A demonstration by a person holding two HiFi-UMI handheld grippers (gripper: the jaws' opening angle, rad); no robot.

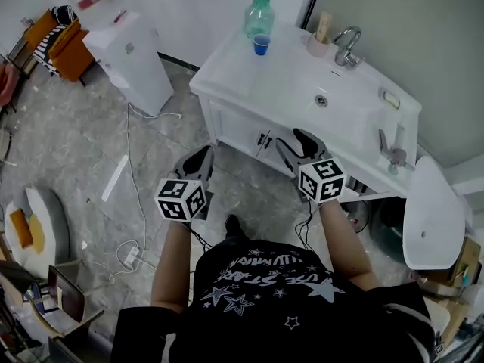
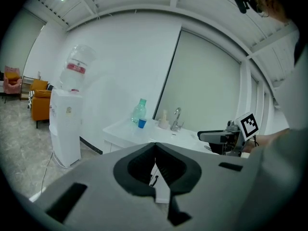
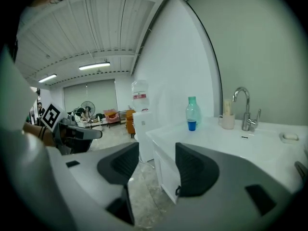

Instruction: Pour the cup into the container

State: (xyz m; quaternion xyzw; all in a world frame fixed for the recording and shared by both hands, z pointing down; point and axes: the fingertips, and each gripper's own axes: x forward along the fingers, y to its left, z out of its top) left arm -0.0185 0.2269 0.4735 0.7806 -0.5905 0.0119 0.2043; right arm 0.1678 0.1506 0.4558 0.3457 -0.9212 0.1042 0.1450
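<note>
A small blue cup stands on the far left corner of the white vanity top, right in front of a green plastic bottle. The left gripper view shows the cup and bottle far off, and so does the right gripper view, with cup and bottle. My left gripper hangs over the floor before the cabinet, jaws shut and empty. My right gripper is at the vanity's front edge, open with nothing between its jaws. Both are well short of the cup.
A sink basin with a chrome faucet and a beige tumbler fill the vanity's right part. A water dispenser stands to the left. Cables and a power strip lie on the floor. Orange seats are at far left.
</note>
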